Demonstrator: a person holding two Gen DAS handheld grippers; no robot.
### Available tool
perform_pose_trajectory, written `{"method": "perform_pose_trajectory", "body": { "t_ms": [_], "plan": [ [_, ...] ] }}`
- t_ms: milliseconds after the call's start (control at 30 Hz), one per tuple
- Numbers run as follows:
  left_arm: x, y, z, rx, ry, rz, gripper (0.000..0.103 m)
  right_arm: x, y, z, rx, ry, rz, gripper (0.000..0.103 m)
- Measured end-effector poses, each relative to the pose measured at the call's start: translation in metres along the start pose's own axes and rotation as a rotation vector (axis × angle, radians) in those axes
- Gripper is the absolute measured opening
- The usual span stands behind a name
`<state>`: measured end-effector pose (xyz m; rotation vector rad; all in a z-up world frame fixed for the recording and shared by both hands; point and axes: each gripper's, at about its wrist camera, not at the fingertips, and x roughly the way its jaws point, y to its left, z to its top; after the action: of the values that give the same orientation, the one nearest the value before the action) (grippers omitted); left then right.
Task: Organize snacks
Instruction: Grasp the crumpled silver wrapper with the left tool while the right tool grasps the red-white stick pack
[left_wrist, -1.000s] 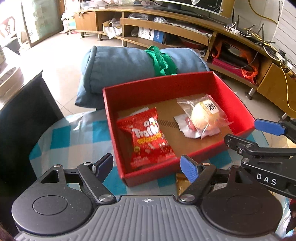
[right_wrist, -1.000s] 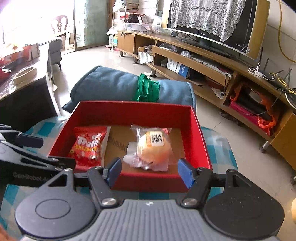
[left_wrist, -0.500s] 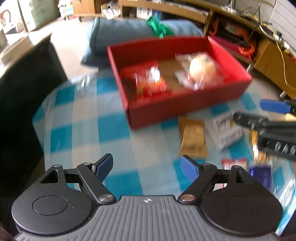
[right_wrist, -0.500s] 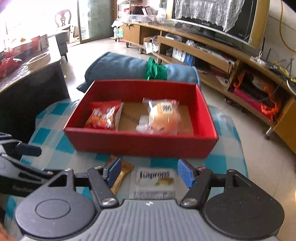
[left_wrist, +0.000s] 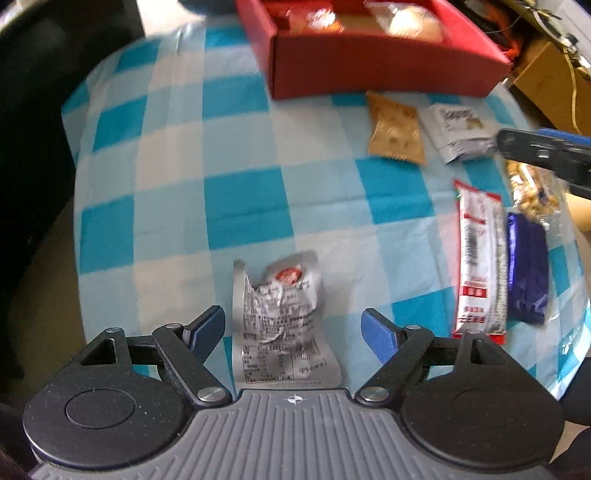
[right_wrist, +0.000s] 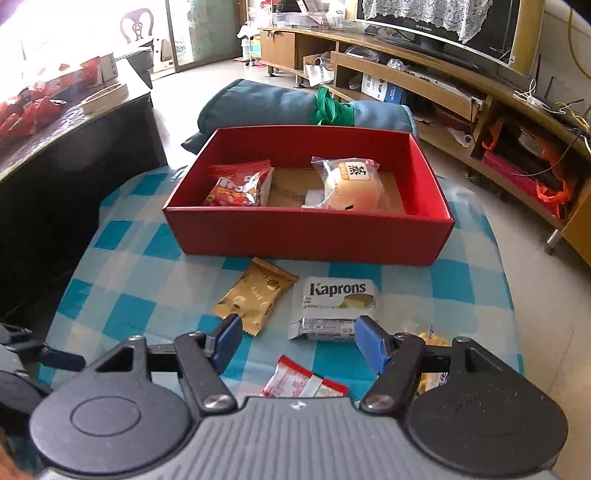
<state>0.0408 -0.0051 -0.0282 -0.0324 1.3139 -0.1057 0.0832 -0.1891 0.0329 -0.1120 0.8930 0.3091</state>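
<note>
Right now your left hand-held gripper (left_wrist: 293, 325) hangs over the crumpled silver packet (left_wrist: 282, 310) at the near edge of the table (left_wrist: 166, 206), fingers apart with the packet lying loose between them, nothing pinched. That foil is creased and slick, and part of it runs back under the gripper body out of sight; if you close on the puffed top alone, it may squirt out or tear. The left-wrist view is also blurred, so your aim could be off and a fingertip could snag the checked cloth instead.

Further along, the gold packet (right_wrist: 255, 295) and the white Kaprons pack (right_wrist: 334, 308) lie just in front of the red box (right_wrist: 306, 236), which already holds a red bag (right_wrist: 240, 184) and a wrapped bun (right_wrist: 349, 182). Your right hand-held gripper (right_wrist: 299, 341) stands open above them, empty. Reach for one and you may nudge the other, since they sit close together.

On the right, the red-and-white stick (left_wrist: 480, 258), the blue packet (left_wrist: 528, 266) and a clear bag (left_wrist: 532, 192) crowd the table's edge; a careless sweep could push them off.
</note>
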Motion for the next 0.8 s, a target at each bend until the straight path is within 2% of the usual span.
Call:
{"method": "perform_pose_trajectory", "body": {
  "t_ms": [67,133,200,233,267,400,600,700,800],
  "plan": [
    [0.005,-0.001,0.0,-0.009,0.005,-0.001,0.091,-0.002,-0.002,-0.004,0.009,0.008,0.008,0.065],
    [0.006,-0.007,-0.001,0.009,-0.005,0.028,0.088,-0.004,-0.006,-0.008,0.025,0.02,0.01,0.065],
    [0.005,-0.016,-0.004,0.062,-0.029,0.07,0.079,-0.005,-0.01,-0.013,0.038,0.029,0.006,0.066],
    [0.002,-0.017,-0.005,0.071,-0.035,0.052,0.067,-0.005,-0.013,-0.015,0.046,0.035,0.003,0.066],
    [-0.001,-0.018,-0.004,0.072,-0.047,0.047,0.059,-0.006,-0.015,-0.018,0.056,0.042,-0.001,0.065],
    [-0.004,-0.011,0.0,0.037,-0.055,0.017,0.056,-0.001,-0.026,-0.027,0.115,0.083,-0.006,0.066],
    [-0.015,-0.006,0.01,0.034,-0.125,0.036,0.054,0.013,-0.021,-0.039,0.147,0.158,0.037,0.065],
    [-0.011,-0.006,0.014,0.032,-0.119,0.024,0.054,0.024,-0.015,-0.045,0.169,0.209,0.074,0.066],
    [-0.005,-0.007,0.013,0.027,-0.09,-0.003,0.055,0.034,-0.01,-0.049,0.151,0.237,0.032,0.066]
  ]
}}
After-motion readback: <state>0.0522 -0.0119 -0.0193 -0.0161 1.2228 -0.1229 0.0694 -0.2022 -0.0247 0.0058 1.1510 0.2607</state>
